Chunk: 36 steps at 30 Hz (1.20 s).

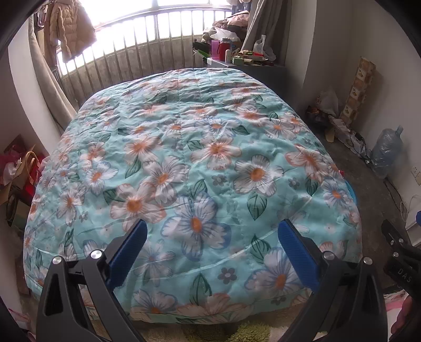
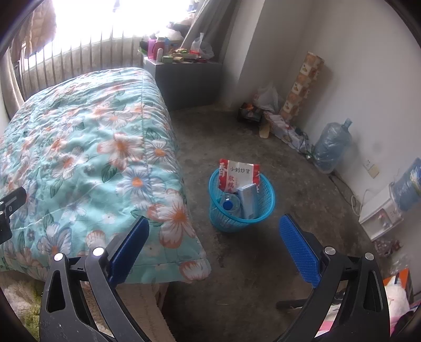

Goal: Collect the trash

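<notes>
While in basket (image 2: 221, 222), box (image 2: 248, 201) seemingly upright.

Strong daylight from barred window (image 1: 158, 15) at far end, blown out to white in both views. Bedspread (image 1: 184, 157) evenly lit, soft shadows. Heavy fisheye curvature, black vignette corners. Slight softness toward edges.

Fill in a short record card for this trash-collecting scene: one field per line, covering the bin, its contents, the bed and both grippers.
Bin: blue mesh basket, upright on the floor beside the bed
Contents: red and white snack bag, pale box, clear bottle with blue cap
Bed: floral quilt, no loose trash seen on it
Left gripper: open, empty, over the quilt
Right gripper: open, empty, pointed toward the basket
</notes>
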Available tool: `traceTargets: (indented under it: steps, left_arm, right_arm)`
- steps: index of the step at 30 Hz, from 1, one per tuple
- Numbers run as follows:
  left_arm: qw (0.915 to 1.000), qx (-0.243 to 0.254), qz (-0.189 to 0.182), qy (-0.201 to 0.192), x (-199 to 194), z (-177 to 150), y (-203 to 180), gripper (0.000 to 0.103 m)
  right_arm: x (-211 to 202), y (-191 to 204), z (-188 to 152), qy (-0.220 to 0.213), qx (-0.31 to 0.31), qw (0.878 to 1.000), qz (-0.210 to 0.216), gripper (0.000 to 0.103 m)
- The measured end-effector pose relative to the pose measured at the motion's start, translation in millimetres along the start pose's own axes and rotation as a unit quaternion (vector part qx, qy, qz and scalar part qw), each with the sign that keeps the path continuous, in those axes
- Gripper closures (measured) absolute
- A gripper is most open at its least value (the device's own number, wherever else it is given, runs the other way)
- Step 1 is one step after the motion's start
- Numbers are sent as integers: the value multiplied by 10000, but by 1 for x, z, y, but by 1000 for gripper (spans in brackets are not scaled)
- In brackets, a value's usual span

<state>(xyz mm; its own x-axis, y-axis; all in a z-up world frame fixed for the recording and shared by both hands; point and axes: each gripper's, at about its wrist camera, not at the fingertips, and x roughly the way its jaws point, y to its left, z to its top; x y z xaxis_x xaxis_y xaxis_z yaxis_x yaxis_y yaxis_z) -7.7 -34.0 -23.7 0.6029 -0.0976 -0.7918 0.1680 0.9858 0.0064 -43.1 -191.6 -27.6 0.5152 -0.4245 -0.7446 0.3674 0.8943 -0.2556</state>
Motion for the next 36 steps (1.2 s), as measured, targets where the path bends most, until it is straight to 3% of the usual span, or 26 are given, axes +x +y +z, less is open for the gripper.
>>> traceTargets:
  steps: [36]
  left_arm:
    - [10000, -2, 15, 7, 1, -1, 0, 6]
  right_arm:
    - [-3, -3, -4, -47, 24, 10000, -50, 8]
